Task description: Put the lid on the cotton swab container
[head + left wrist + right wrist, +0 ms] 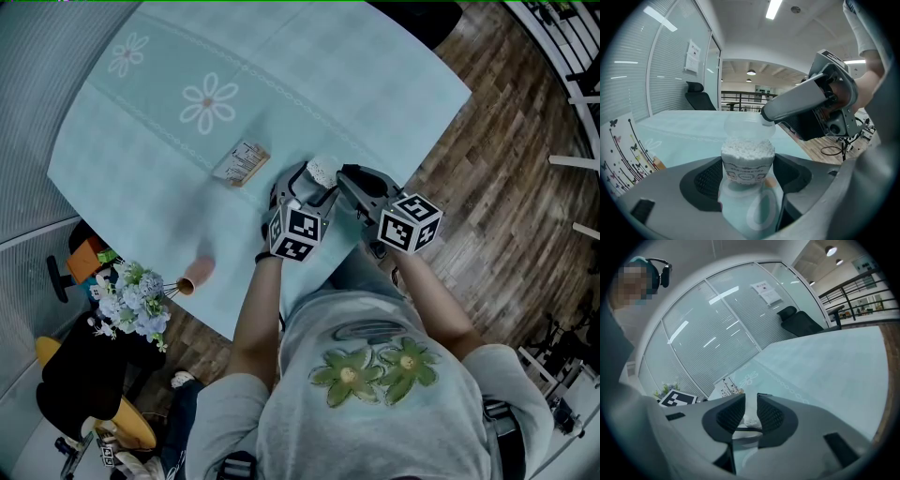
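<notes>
A clear cotton swab container (747,161), packed with white swabs, stands on the pale blue tablecloth (169,187) near the table's front edge. My left gripper (747,177) is shut on its body, one pad on each side. A clear lid (749,125) sits on top of the container. My right gripper (750,417) is shut on the lid's thin rim (749,428); one of its fingers (797,101) reaches in from the right onto the lid. In the head view both grippers meet at the container (322,172), the left gripper (305,190) beside the right gripper (343,180).
A small printed card (242,162) stands on the cloth left of the container. A pink cup (197,273) lies near the table's left front edge, and a bunch of flowers (131,302) sits beyond it. Wooden floor (506,187) lies to the right.
</notes>
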`<state>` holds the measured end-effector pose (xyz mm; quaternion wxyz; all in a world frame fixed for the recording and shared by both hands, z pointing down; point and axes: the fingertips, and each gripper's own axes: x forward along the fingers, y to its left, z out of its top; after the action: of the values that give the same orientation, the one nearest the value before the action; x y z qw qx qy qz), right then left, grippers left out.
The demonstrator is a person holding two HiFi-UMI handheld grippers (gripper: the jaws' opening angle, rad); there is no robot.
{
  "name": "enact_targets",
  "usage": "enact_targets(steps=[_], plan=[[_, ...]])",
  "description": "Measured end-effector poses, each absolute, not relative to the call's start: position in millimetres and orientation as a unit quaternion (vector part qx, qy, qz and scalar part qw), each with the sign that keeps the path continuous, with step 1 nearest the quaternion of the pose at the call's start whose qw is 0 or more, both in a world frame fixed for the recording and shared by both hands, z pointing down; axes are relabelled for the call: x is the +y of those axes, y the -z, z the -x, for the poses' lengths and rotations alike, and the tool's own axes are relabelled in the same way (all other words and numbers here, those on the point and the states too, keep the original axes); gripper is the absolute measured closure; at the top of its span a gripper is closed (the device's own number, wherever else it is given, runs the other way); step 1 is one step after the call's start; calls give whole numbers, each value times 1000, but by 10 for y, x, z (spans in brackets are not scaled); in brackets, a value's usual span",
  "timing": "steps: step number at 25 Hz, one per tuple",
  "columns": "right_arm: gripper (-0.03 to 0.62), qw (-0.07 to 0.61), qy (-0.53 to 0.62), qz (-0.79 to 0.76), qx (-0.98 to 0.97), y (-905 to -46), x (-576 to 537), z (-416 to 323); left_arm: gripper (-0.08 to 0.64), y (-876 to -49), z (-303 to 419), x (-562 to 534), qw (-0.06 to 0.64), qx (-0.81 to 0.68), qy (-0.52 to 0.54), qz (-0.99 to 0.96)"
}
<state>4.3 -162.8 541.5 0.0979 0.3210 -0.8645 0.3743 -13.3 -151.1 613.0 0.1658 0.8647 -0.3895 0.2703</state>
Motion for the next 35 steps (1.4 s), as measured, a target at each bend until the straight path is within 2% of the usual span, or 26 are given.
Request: enact_targets(steps=[35], plan=[[518,144,-353,-298,-875,-5454,-1526,97,225,-6140,134,-1505,166,-389,-269,-865]])
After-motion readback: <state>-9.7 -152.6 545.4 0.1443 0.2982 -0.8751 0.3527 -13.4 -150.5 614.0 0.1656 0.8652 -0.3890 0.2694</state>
